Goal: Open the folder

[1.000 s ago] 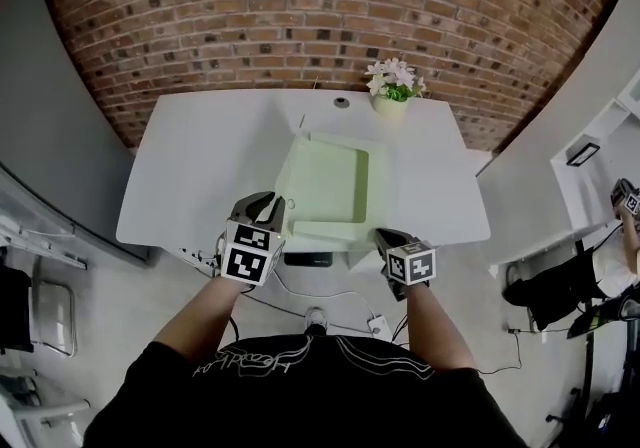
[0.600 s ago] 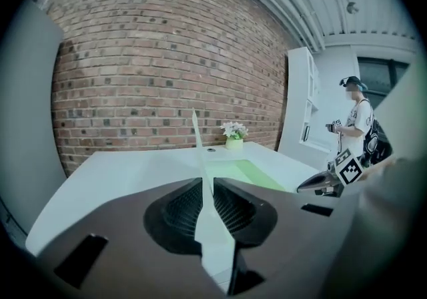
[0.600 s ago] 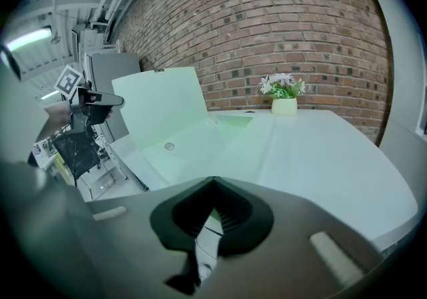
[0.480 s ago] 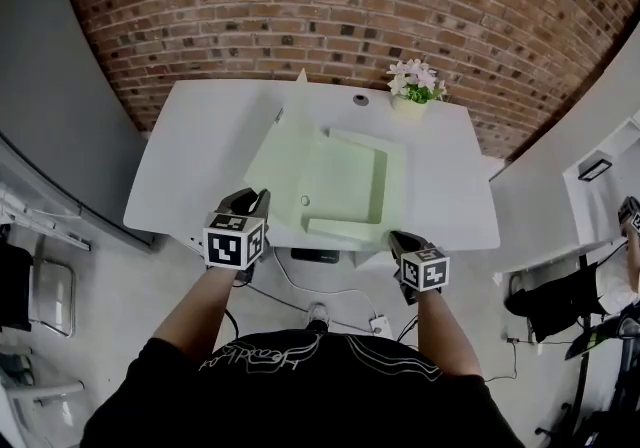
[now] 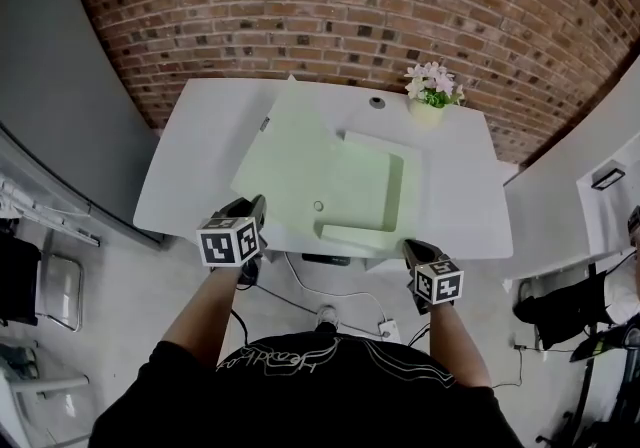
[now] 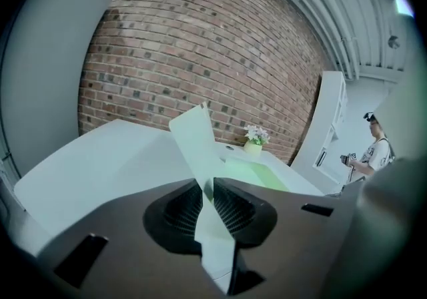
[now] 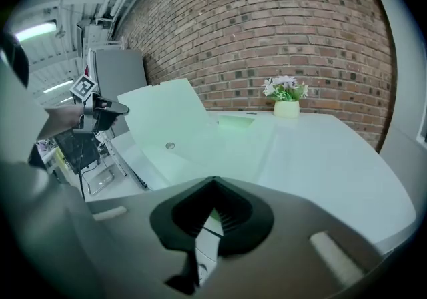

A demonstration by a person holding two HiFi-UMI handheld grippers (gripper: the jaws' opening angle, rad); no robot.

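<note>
A pale green folder [image 5: 365, 186] lies on the white table [image 5: 200, 136]. Its front cover [image 5: 285, 156] is swung out to the left, and a round snap [image 5: 318, 205] shows inside. My left gripper [image 5: 255, 208] is at the table's near edge, shut on the cover's near corner. In the left gripper view the thin cover [image 6: 193, 137] runs up from between the closed jaws of the left gripper [image 6: 205, 187]. My right gripper [image 5: 412, 248] is shut on the folder's near right edge. In the right gripper view the folder [image 7: 200, 137] spreads out beyond the right gripper [image 7: 215, 205].
A small pot of pale flowers [image 5: 432, 96] stands at the table's far right, beside a round cable hole [image 5: 377, 103]. A brick wall [image 5: 330, 6] rises behind the table. Cables lie on the floor [image 5: 330, 311] under the near edge. A person [image 6: 377, 151] stands far to the right.
My left gripper moved left and down with the cover, which swung from nearly upright to leaning well open to the left. The right gripper kept its hold in place.
</note>
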